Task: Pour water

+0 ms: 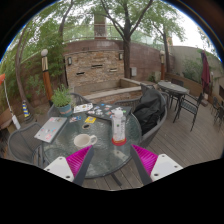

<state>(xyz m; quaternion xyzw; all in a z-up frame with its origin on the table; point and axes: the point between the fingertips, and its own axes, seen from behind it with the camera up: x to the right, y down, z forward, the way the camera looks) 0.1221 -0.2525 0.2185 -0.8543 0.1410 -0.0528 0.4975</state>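
Note:
A clear plastic water bottle [118, 127] with a white cap and a red label stands upright on the round glass table [100, 158]. Left of it a white cup [85, 141] rests on a saucer. My gripper [105, 166] is open, its pink pads [147, 160] spread wide at the table's near side. Nothing lies between the fingers. The bottle stands beyond them, slightly right of the midline, and the cup is ahead toward the left finger.
A magazine [50, 128] lies on the table's left, a potted plant [62, 97] and small items [85, 108] sit at the back. A dark chair [150, 108] stands behind the table, another table with chairs [180, 98] farther right. A stone fireplace [95, 62] rises behind.

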